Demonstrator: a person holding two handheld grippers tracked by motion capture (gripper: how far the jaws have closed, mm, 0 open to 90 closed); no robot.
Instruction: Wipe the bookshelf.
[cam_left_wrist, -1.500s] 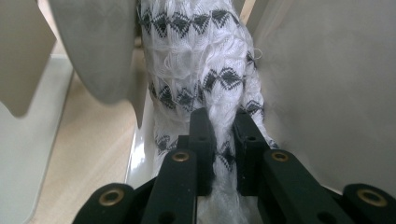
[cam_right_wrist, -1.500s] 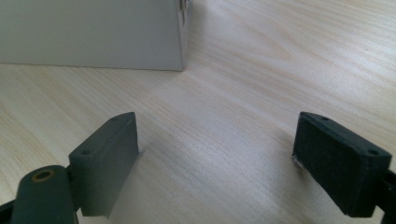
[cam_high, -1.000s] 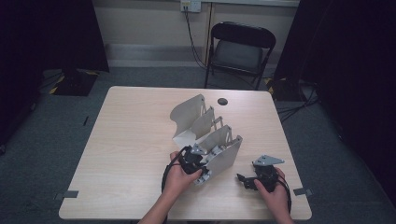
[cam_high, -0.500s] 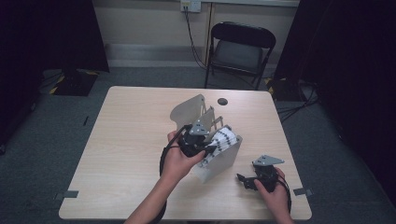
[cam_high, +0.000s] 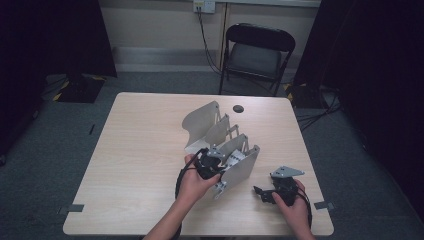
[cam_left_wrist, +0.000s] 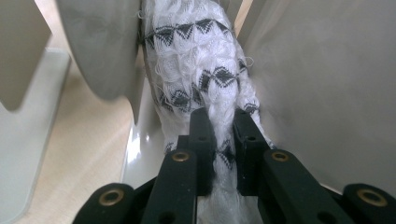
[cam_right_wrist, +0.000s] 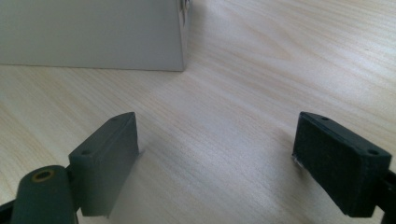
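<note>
left hand-held gripper (cam_left_wrist: 218, 135) clamped on white patterned cloth (cam_left_wrist: 196, 70) between grey rack (cam_high: 239, 167) dividers, right hand-held gripper (cam_right_wrist: 217, 158) jaws wide apart, empty, low over surface (cam_right_wrist: 261, 79)

One rack (cam_high: 240, 167), one sock (cam_left_wrist: 196, 74), one chair (cam_high: 257, 52)

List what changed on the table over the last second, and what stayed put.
The left gripper, shut on the white patterned cloth, went from the near end of the grey divider rack up over the rack, then came back down toward the near slot, where the cloth now sits between two dividers. The right gripper stayed open on the table beside the rack. The rack and the small dark disc did not move.
</note>
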